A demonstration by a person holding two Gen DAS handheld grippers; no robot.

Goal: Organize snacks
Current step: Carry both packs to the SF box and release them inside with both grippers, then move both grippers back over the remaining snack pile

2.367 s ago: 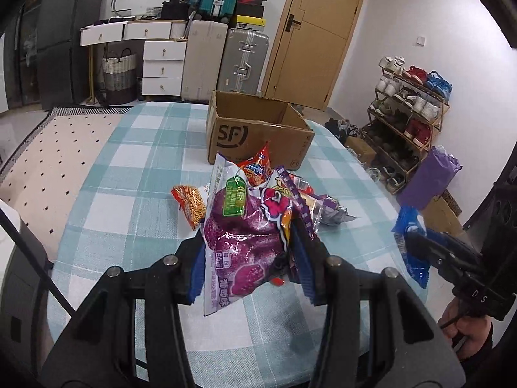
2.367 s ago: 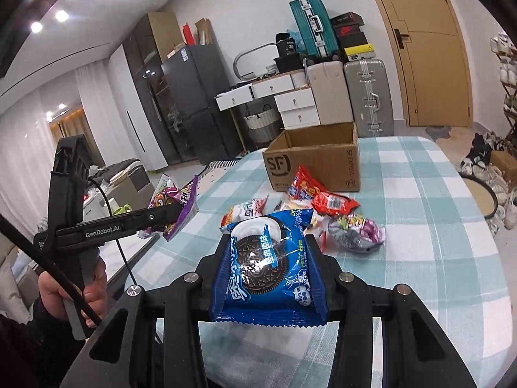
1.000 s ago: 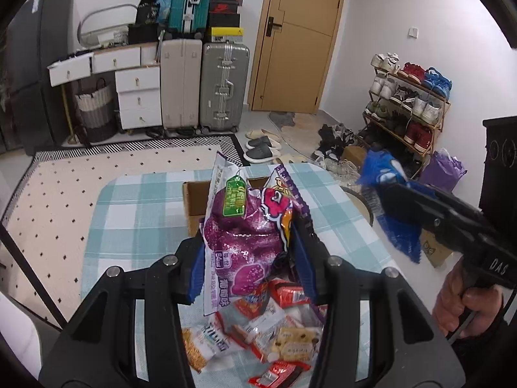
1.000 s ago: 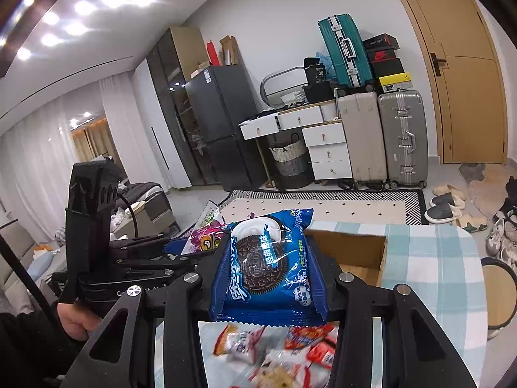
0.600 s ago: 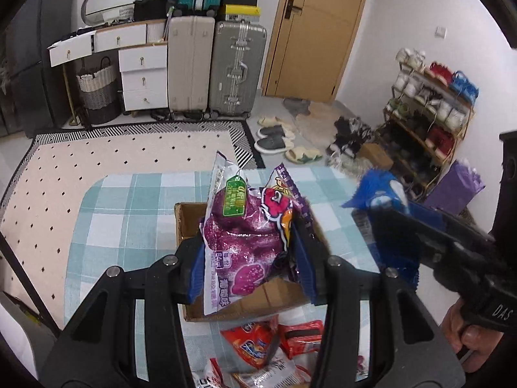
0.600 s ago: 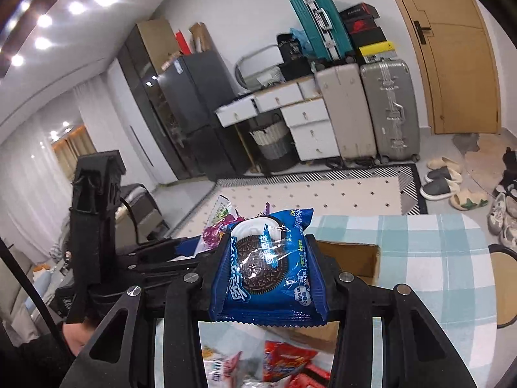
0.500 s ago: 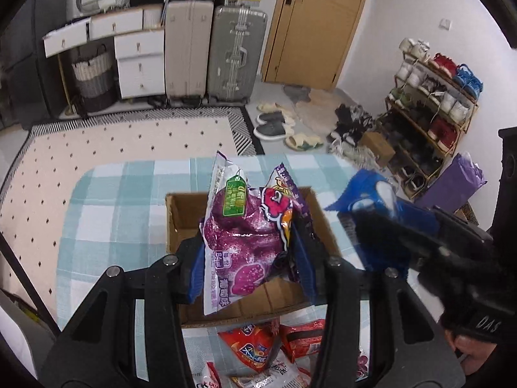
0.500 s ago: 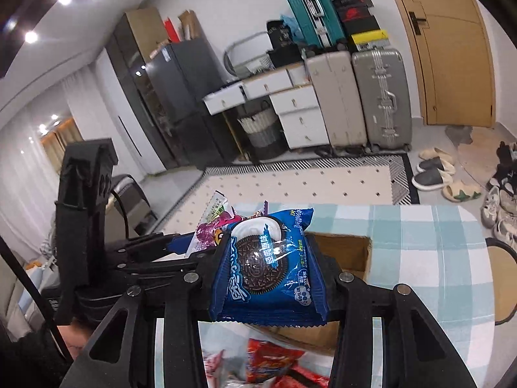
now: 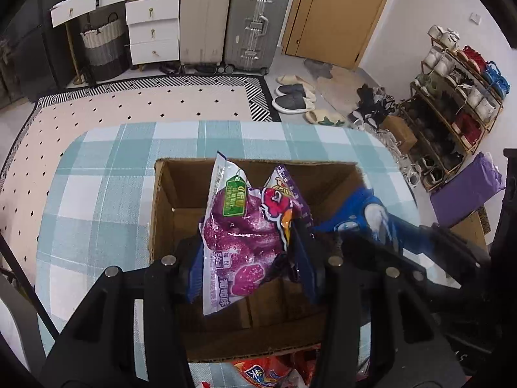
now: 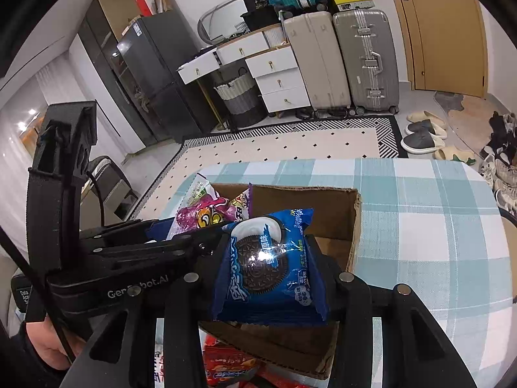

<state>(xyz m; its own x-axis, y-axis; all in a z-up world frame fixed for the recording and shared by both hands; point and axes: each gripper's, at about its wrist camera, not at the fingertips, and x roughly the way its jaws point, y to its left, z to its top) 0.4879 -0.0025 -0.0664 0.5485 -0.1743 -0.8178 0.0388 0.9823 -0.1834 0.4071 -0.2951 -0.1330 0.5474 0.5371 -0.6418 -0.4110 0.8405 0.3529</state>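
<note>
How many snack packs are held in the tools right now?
2. The purple snack pack is clamped in the left tool, over the cardboard box. The blue cookie pack is clamped in the right tool, also above the box. More red packs lie on the table, partly hidden.

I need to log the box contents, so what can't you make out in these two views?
- Cardboard box floor: left wrist view, hidden by the purple snack bag.
- Red packets: both views, cut off by the bottom edge.
- Blue cookie pack: blurred in left wrist view.
</note>
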